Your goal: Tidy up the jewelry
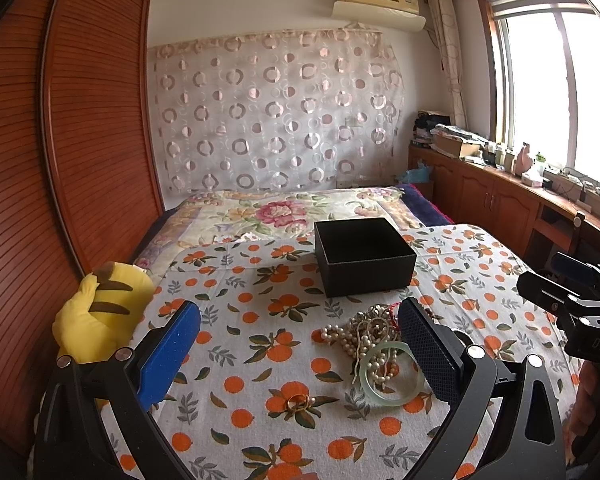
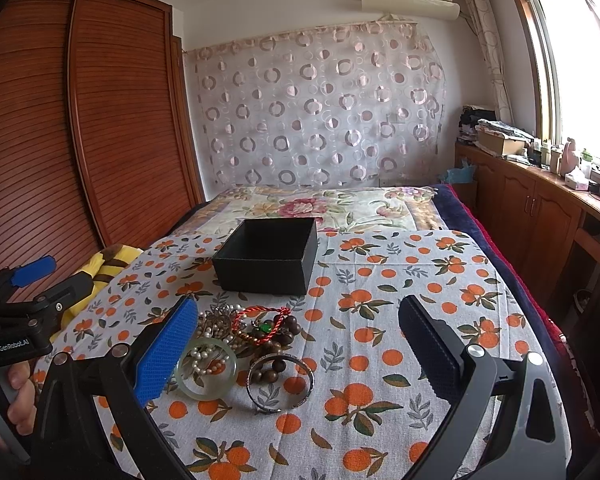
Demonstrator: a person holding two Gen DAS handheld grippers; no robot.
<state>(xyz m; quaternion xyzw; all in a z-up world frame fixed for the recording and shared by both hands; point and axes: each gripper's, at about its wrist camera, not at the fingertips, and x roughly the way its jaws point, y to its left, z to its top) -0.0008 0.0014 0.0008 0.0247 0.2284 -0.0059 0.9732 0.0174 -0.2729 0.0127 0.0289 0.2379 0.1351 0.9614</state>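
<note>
An open black box [image 1: 364,256] [image 2: 266,256] stands on the orange-print cloth. In front of it lies a jewelry pile: pearl strands [image 1: 356,334], a pale green bangle [image 1: 392,374] [image 2: 206,368], a red cord with a green charm [image 2: 266,320], brown wooden beads [image 2: 278,368], a silver bangle [image 2: 280,384]. A gold ring [image 1: 298,401] lies apart, nearer me. My left gripper [image 1: 300,344] is open, above the cloth, with the pile by its right finger. My right gripper [image 2: 300,344] is open too, the pile by its left finger. Neither holds anything.
A yellow plush toy [image 1: 100,312] lies at the cloth's left edge beside a wooden wardrobe [image 1: 80,120]. A floral bedspread [image 1: 284,210] stretches behind the box. Wooden cabinets [image 2: 540,208] with clutter run under the window on the right. A hand [image 2: 16,396] holds the left gripper.
</note>
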